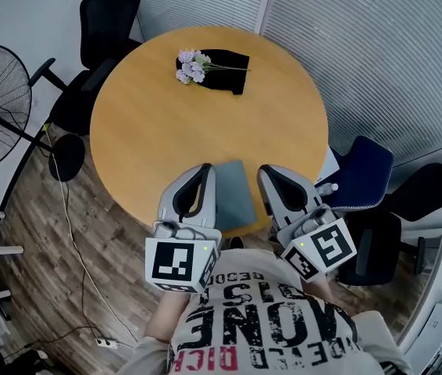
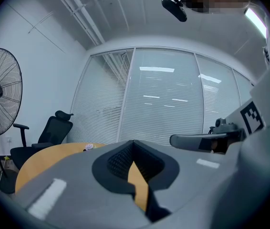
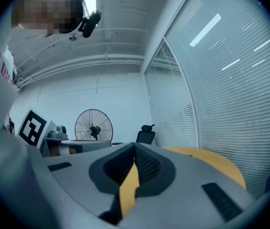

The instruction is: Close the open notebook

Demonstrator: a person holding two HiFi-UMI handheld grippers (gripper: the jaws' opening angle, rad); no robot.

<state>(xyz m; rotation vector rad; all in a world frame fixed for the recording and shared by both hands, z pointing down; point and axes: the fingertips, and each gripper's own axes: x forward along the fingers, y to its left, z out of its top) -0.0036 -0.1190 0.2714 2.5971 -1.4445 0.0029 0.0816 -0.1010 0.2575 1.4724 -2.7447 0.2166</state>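
I count two tongs, one notebook, one bunch of flowers, one black cloth and one fan. I hold both tongs level at the near edge of the round desk (image 1: 151, 123). The left tongs (image 1: 204, 170) are closed tip to tip with nothing in them, and the right tongs (image 1: 266, 172) are closed and empty as well.

The notebook (image 1: 237, 195) lies flat on the desk between the two tongs, just beside each, with one plain grey-blue face up. Its long axis runs away from me, roughly along the tongs, and its near end is at the desk's edge.

Well beyond the tips, the flowers (image 1: 191, 65) lie on the black cloth (image 1: 227, 73), heads left, stems right.

Only the head view shows the notebook. The left gripper view catches the flowers as a small speck, with the right tongs beside it. The right gripper view shows the fan (image 3: 93, 125) past my left tongs.
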